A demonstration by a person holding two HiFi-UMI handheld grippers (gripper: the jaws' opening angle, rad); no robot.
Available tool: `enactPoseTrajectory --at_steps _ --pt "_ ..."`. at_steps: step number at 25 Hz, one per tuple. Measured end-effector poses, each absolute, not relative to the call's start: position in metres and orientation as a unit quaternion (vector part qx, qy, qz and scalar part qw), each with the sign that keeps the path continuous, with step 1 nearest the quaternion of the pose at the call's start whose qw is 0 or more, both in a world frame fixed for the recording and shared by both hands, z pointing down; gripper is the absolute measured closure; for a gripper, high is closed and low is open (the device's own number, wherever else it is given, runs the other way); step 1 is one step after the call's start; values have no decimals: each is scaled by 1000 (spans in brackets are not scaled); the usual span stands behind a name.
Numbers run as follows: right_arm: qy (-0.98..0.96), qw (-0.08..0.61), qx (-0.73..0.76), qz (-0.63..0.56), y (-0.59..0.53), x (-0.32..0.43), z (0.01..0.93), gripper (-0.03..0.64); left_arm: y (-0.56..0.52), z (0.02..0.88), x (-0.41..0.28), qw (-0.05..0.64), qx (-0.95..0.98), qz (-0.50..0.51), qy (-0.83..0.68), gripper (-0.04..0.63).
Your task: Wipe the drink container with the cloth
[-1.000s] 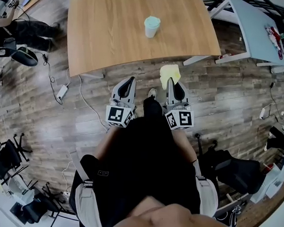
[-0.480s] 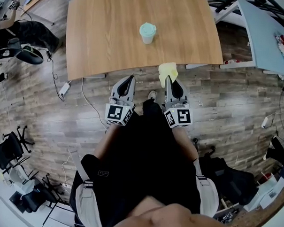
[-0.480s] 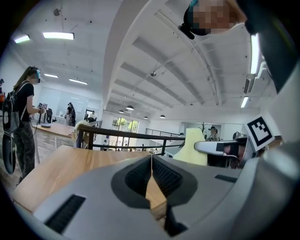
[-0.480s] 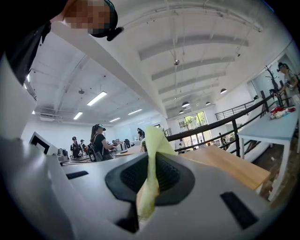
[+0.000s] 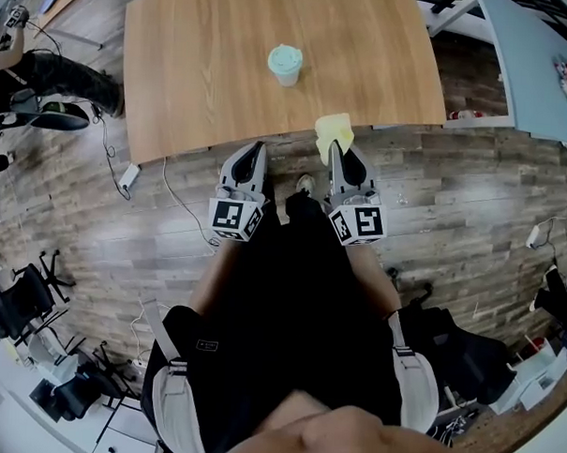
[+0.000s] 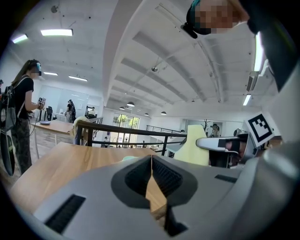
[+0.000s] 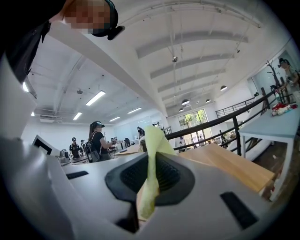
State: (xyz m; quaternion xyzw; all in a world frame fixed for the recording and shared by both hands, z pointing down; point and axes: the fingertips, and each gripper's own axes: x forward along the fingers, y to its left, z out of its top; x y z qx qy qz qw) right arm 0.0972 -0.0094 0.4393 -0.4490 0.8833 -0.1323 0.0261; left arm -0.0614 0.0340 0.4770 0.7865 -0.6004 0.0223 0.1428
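A pale green drink container (image 5: 285,64) with a lid stands near the middle of the wooden table (image 5: 206,67). My right gripper (image 5: 336,150) is shut on a yellow cloth (image 5: 334,132), which sticks out past its jaws over the table's near edge; the cloth (image 7: 152,157) is pinched between the pads in the right gripper view. My left gripper (image 5: 257,151) is shut with nothing in it, just short of the table's near edge. In the left gripper view the jaws (image 6: 151,161) meet, and the cloth (image 6: 193,151) and right gripper show to the right.
The table stands on a wood-plank floor (image 5: 472,201). A grey table (image 5: 540,54) is at the upper right. Cables and a power adapter (image 5: 128,177) lie on the floor at left, with office chairs (image 5: 17,303) and bags nearby. A person (image 6: 21,117) stands far left.
Both grippers have moved forward toward the table. The cloth now reaches over the table's near edge. The view has shifted, so the container sits a little further left.
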Motion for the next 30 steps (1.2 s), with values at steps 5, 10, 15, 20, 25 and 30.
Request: enactPoseTrajectory --at_steps 5,10,15,20,25,30 --pt "876 19 -459 -145 -23 87 455 573 8 491 -74 148 798 33 -583 571" --pt "871 14 -470 -146 -38 72 462 573 -29 500 -88 140 812 41 -566 571" --pt "867 3 -478 -141 -57 56 475 573 -69 510 -92 144 826 36 -545 571" --pt "858 -10 -486 -165 -70 54 503 574 -99 527 -86 153 839 33 -520 569" --pt "857 -17 -482 -181 -88 44 526 574 -130 545 -80 156 852 48 -498 568" --pt "857 -22 -478 -191 -102 35 544 574 -156 559 -82 158 851 59 -497 568"
